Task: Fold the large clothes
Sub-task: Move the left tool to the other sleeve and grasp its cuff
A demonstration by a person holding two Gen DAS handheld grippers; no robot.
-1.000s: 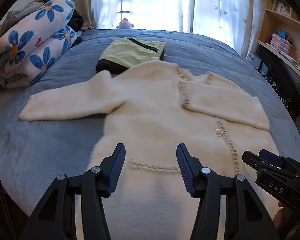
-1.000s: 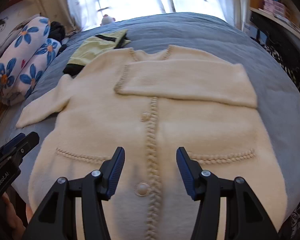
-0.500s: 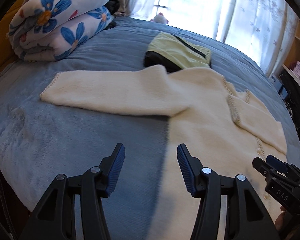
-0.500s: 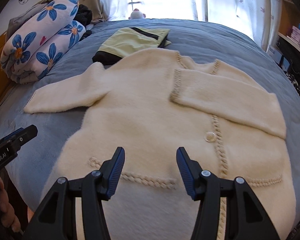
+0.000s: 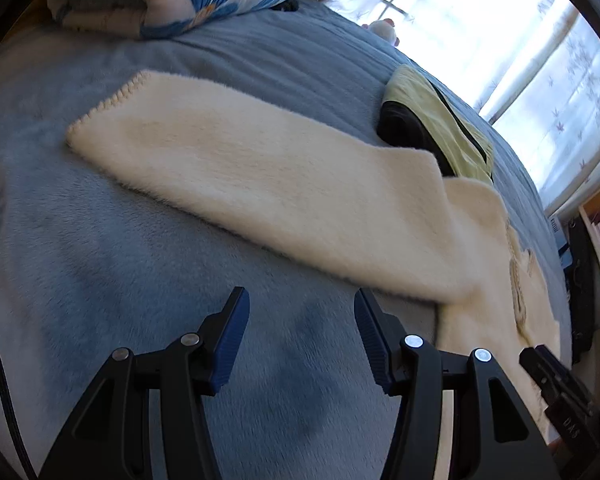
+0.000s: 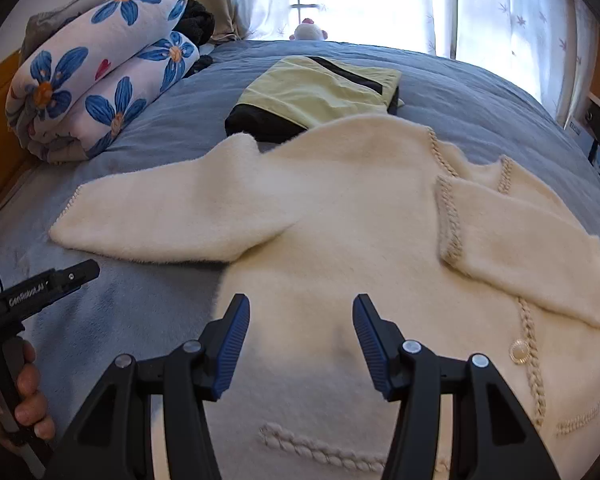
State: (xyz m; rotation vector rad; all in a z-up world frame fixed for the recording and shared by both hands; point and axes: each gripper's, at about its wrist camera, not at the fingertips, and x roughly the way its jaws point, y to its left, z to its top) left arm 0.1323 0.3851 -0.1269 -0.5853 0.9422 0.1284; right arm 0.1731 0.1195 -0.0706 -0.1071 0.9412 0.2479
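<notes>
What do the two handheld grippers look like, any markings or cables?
Both are black plastic with ribbed blue pads and silver rivets. The left gripper has white "GenRobot.AI" lettering on its side and a black cable beside it. The right gripper reads "DAS" on its side.

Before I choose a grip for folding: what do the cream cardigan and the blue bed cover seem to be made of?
The cream fuzzy cardigan looks like a thick, brushed knit, perhaps wool or a fleecy synthetic: matte, with a raised nap, braided trim and a pearly button. The blue bed cover looks like soft plush or velvety fleece: a short pile with darker brushed patches. The fibre of neither can be told.
</notes>
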